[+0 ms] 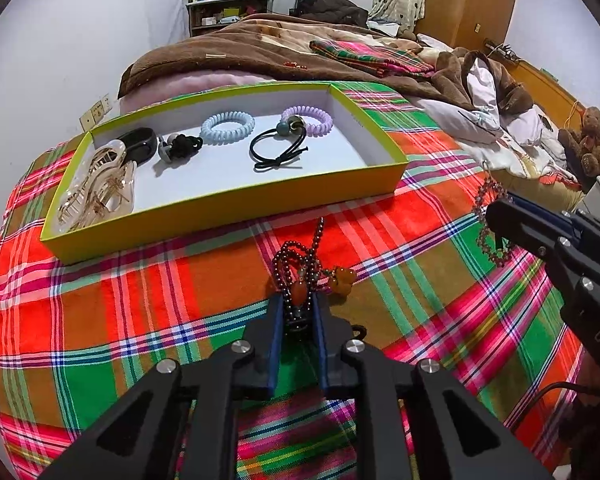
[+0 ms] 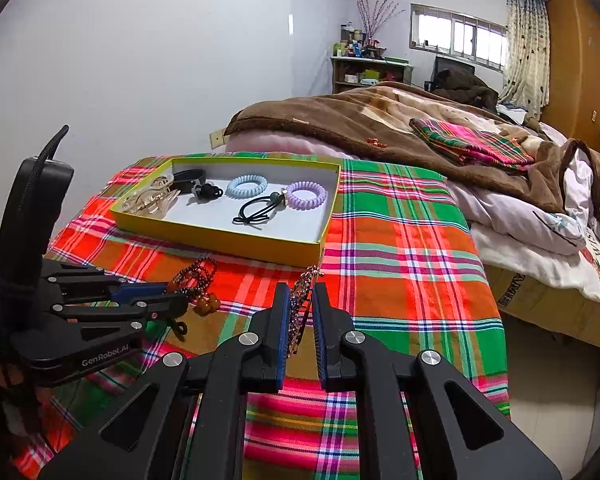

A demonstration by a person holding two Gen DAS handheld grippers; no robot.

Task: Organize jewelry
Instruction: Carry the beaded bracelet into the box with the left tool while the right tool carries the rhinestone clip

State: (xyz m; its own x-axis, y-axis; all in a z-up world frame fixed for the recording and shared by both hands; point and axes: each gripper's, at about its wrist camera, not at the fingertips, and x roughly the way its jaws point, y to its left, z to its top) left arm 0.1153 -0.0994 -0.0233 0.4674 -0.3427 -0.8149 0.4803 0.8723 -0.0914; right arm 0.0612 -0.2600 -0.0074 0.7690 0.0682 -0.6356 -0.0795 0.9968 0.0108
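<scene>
Pickup step, by my reading: left hand-held gripper (image 1: 296, 312) is clenched on the dark bead string (image 1: 300, 264) lying on the plaid bedspread (image 1: 140, 312), right hand-held gripper (image 2: 301, 312) grasps a sparkly bracelet (image 2: 300, 292); next, both need lifting over into the yellow tray (image 1: 228, 212) beyond.

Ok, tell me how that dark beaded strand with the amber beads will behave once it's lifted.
The dark beaded strand will likely hang floppy, since it already lies in loose loops on the plaid cloth. Its amber beads will probably dangle and swing. The left gripper pinches only a few beads, so it might slip.
</scene>
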